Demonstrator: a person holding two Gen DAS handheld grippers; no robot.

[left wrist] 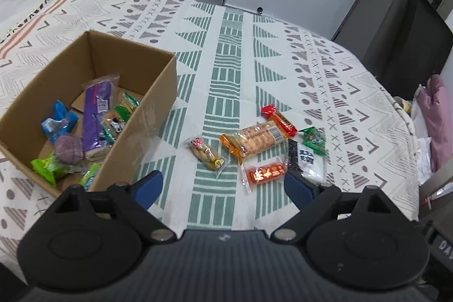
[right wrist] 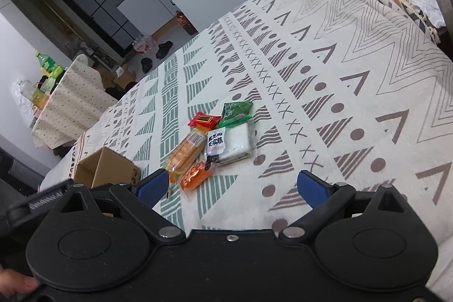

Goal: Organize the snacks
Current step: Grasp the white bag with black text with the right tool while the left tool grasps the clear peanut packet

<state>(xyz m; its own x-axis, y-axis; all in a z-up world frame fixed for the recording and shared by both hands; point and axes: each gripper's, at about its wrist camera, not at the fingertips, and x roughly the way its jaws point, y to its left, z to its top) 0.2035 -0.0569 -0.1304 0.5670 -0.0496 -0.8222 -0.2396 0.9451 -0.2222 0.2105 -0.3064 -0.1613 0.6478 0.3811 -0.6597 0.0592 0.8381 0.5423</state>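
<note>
A: Looking down at the cardboard box (left wrist: 93, 115) on the left of the bench (left wrist: 226, 53), already holding a good share of the snacks: a purple packet (left wrist: 96, 115), a blue wrapper (left wrist: 58, 122), green wrappers, a round purplish bun.

B: Still lying loose on the cloth, though, well apart from the box: a small biscuit bag (left wrist: 206, 153) nearest it, then the orange cracker pack (left wrist: 252, 139), the little orange sachet (left wrist: 264, 173), the red bar (left wrist: 279, 119), the green packet (left wrist: 312, 139) and the black-and-white pouch (left wrist: 307, 160).

A: Counting six left, then. Judging the job roughly half done, with none of the loose ones yet lifted.

B: Left gripper (left wrist: 223, 188) hovering low over the bench, fingers spread wide, gripping nothing. Sitting between the box and the loose pile, with the sachet just beyond the right-hand finger.

A: Right gripper (right wrist: 232, 186) also hanging with fingers wide apart and bare. Facing the same cluster from the other side: sachet (right wrist: 195, 174) just ahead of one finger, cracker pack (right wrist: 187, 152) behind it, pouch (right wrist: 229, 143), red bar (right wrist: 203, 119) and green packet (right wrist: 236, 111) further on.

B: Spotting the box (right wrist: 104, 171) at the far left in that view, partly hidden behind the gripper body.

A: Guessing the sachet or the biscuit bag as the easiest next pick, being nearest the fingers. Thin, crinkly film, likely sliding on the cloth.
</note>
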